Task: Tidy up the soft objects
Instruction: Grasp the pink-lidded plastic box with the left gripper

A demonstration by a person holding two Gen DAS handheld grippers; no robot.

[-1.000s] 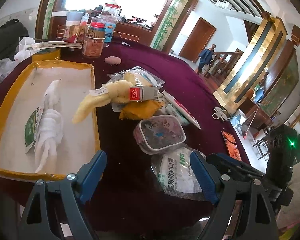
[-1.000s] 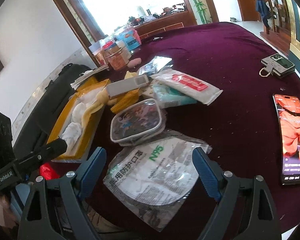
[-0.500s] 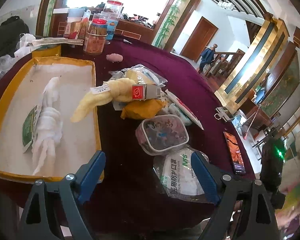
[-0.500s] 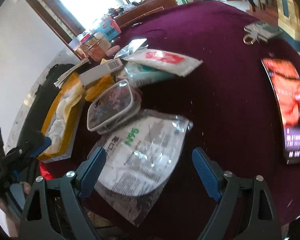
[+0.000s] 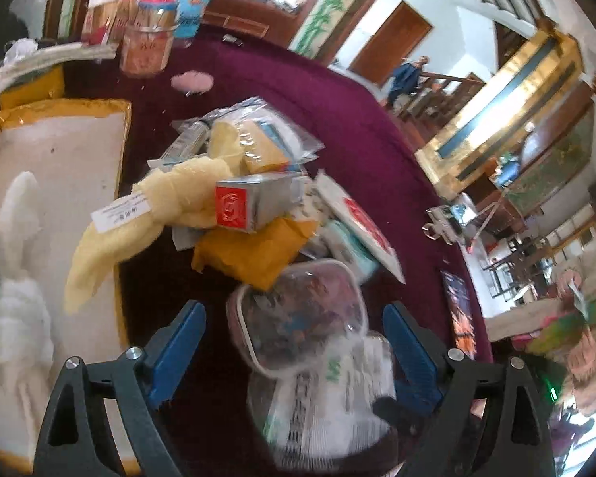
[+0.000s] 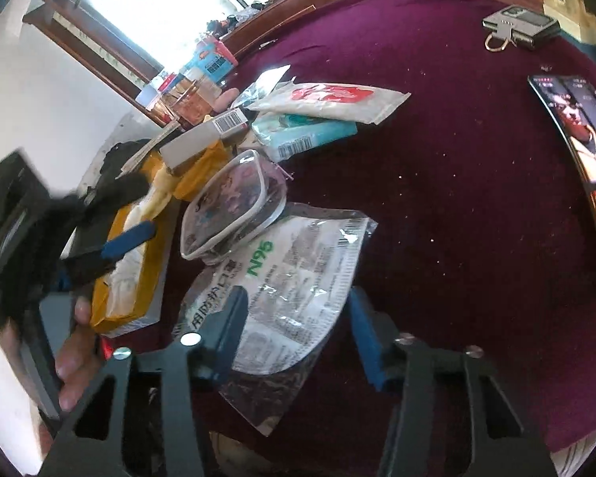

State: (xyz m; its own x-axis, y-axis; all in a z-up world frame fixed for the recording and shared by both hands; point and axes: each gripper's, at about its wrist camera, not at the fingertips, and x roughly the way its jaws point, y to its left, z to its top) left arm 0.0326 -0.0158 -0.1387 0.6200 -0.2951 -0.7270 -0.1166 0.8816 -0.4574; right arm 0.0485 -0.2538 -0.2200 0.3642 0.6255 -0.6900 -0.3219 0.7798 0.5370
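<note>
Your right tool (image 6: 294, 318) sits low in the frame, tilted down. Its blue fingers (image 6: 234, 318) have just been closing, and a mask packet lies between them; whether they press it, you cannot tell. Your left tool (image 5: 294, 349) sits low too, jaws wide. Your left hand (image 6: 75, 349) shows at lower left.

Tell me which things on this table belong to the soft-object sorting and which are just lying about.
Job: N95 mask packet, yellow towel, white towel, yellow tray, clear pouch.
Lying about: phone, jar, key fob.
</note>
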